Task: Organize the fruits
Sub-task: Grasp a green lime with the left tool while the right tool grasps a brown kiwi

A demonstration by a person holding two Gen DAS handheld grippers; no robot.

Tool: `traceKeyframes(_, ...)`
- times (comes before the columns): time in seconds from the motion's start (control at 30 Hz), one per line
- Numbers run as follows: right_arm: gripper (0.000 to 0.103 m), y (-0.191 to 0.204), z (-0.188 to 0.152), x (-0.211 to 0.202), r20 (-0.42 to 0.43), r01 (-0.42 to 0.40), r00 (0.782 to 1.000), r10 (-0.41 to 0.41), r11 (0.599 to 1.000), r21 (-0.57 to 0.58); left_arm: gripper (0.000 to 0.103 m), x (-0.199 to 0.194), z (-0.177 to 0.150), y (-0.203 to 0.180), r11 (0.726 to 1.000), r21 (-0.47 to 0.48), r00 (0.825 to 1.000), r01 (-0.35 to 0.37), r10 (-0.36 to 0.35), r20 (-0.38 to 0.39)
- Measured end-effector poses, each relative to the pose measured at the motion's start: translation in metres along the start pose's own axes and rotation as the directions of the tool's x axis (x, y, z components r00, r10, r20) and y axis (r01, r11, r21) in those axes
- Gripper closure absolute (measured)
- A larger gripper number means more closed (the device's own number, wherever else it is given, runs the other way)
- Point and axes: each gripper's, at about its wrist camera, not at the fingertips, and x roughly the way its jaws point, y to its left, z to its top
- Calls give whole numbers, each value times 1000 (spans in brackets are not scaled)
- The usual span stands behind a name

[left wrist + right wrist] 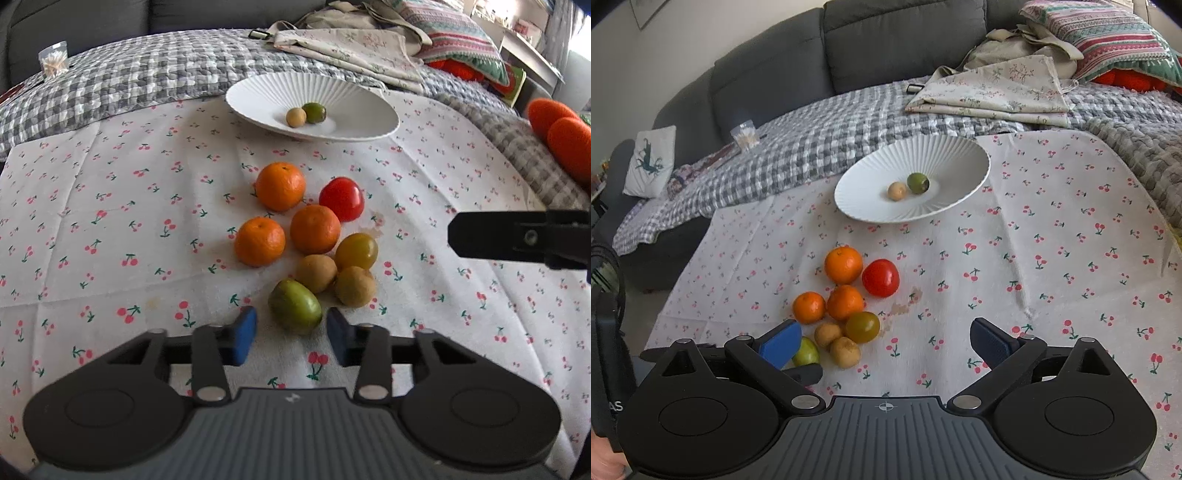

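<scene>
Green fruit (294,311) on cherry-print cloth (110,221), nearest of the loose pile, between left gripper (291,334) pads (gaps visible both sides, not clamped). Right gripper (886,345) spread wide, empty. White bowl (258,92) beyond.

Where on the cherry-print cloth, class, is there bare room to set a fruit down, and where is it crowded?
Free: the cherry-print cloth right of the red tomato, and the stretch left of the three oranges. The white bowl is mostly bare, holding two small fruits. Crowded: the cluster between the oranges and the green fruit.
</scene>
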Motion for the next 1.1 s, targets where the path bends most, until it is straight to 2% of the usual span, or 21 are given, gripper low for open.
traceKeyframes(0.07,5,1,-1,3,-5,7,1000,-7,1000,-8,73,0,-1,-2,1000,16,1000,0,0,9)
traceKeyframes(0.23,10,0,-2,8,-15,9,1000,-10,1000,-10,74,-2,-1,-3,999,32,1000,-3,3,7)
traceKeyframes(0.4,14,-2,-3,11,-25,12,1000,-13,1000,-9,74,-15,3,13,999,-41,1000,13,-12,6)
traceKeyframes(0.57,19,-1,-5,19,-41,17,999,-18,999,-27,74,-29,8,31,996,-94,999,-12,16,43)
traceKeyframes(0.8,34,13,-13,36,-79,-3,997,-6,994,-111,74,-37,14,50,986,-161,997,-34,45,62)
traceKeyframes(1.1,39,33,-24,54,-104,-25,995,0,972,-234,74,-43,16,57,982,-185,996,-31,47,82)
